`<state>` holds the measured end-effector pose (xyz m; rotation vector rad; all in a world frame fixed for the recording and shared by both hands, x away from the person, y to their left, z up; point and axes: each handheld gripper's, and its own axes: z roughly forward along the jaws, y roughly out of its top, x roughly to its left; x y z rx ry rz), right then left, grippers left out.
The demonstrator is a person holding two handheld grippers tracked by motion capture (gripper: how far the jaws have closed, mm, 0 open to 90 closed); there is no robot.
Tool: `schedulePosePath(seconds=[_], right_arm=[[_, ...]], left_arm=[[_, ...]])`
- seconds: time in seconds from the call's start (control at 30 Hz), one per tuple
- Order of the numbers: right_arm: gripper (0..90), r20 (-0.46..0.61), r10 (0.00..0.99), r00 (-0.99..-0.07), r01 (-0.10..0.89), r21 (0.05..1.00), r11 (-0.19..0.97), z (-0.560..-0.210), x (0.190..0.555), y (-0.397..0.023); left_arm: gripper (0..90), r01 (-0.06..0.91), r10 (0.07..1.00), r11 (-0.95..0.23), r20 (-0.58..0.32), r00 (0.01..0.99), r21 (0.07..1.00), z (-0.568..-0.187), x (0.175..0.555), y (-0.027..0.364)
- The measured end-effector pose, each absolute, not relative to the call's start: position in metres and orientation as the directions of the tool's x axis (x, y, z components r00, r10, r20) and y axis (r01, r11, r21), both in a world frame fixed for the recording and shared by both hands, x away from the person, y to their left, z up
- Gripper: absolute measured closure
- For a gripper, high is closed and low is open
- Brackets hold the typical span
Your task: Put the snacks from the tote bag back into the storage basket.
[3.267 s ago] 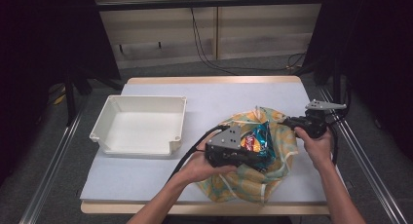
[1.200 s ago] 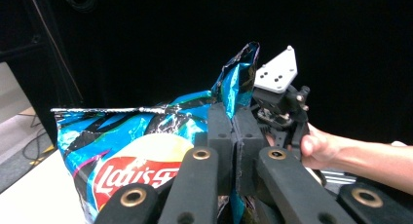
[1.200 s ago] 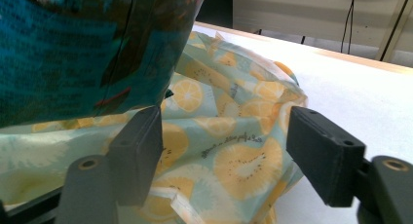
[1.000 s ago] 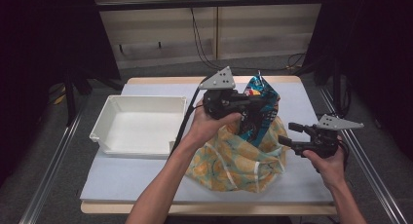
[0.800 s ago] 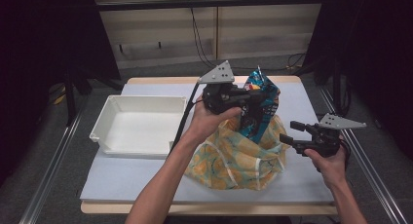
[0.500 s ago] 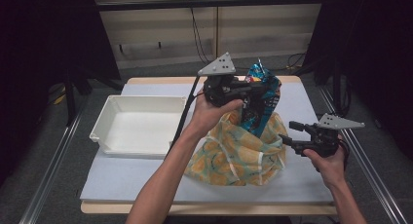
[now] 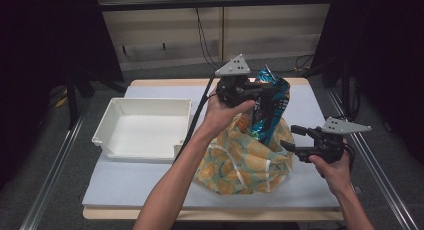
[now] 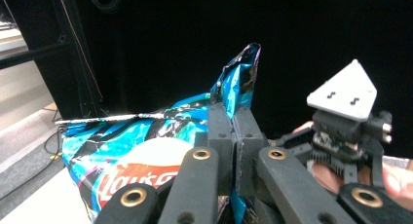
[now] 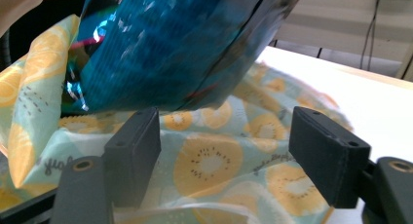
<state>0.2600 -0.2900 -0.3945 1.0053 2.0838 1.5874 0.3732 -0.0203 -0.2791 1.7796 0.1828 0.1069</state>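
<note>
Your left tongs [image 7: 267, 97], at upper centre of the high view, are closed tight on a blue chip bag [image 7: 270, 107] and hold it in the air above the fruit-print cloth bag [image 7: 245, 157]. In the left gripper view the two jaws meet flat on the foil of the chip bag [image 8: 146, 141], whose crimped top corner rises at centre frame; the right tongs [image 8: 343, 158] appear at the right edge, farther off. Your right tongs [image 7: 290, 145], at centre right of the high view, stand partly open with nothing between the jaws, just beside the cloth bag's right flank. The right gripper view adds what the high view cannot: the chip bag [image 9: 170, 44] hangs above the spread jaws, and the cloth bag [image 9: 214, 160] lies behind them. A white tray [image 7: 107, 135] sits on the surface [image 7: 125, 185] at left, well apart.
</note>
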Motion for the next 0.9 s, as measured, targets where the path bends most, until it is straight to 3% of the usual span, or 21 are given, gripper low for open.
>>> schedulePosePath(seconds=[0.57,0.9], right_arm=[[24.4,0.16,0.697,-0.699,0.342,0.931,0.129,-0.399,0.262,-0.289],[10.6,0.156,0.705,-0.692,0.325,0.939,0.111,-0.398,0.259,-0.29]], left_arm=[[89.1,0.04,0.195,-0.091,-0.022,0.981,0.995,-0.231,0.378,-0.005],[89.0,0.04,0.244,-0.114,-0.011,0.97,0.993,-0.231,0.378,0.018]])
